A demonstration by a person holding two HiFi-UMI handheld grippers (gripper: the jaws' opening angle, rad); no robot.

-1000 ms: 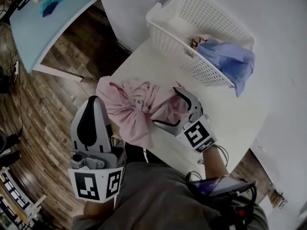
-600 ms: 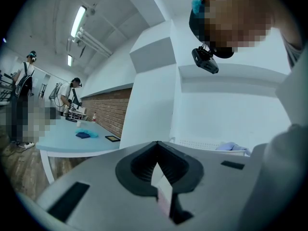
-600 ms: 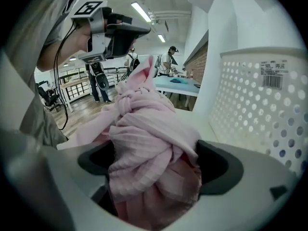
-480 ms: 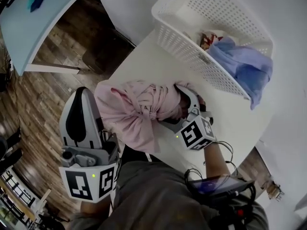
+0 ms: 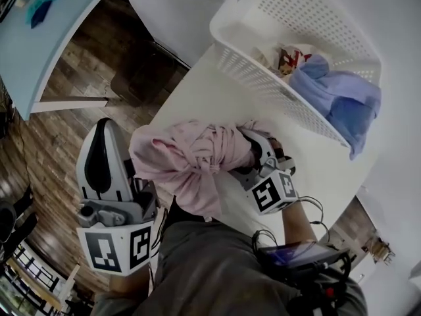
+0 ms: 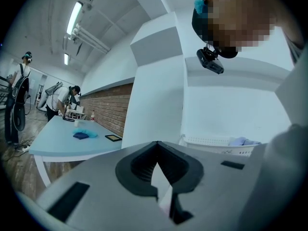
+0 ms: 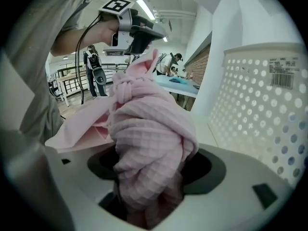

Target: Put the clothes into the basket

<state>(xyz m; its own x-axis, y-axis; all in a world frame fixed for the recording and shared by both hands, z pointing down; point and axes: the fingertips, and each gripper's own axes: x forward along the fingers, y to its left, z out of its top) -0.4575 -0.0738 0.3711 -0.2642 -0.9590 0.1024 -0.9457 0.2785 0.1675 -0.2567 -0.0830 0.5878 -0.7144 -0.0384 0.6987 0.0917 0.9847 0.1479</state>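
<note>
1. The pink garment [image 5: 191, 160] sits bunched at the near edge of the white table [image 5: 197, 94]. Part of it hangs over the edge, apart from the basket [image 5: 263, 78].
2. Your right gripper [image 5: 253, 151] has just been closing, and its jaws now clench the garment's bunch.
3. Your left gripper [image 5: 103, 127] is beside the garment, with its jaws together and nothing in them.
4. A blue garment [image 5: 342, 101] drapes over the basket's rim.

- You had the pink garment [image 5: 191, 160] bunched and knotted, draping over the bench [image 5: 210, 104] edge.
- Your white basket [image 5: 263, 78] stood upright, holding a blue garment [image 5: 342, 101].
</note>
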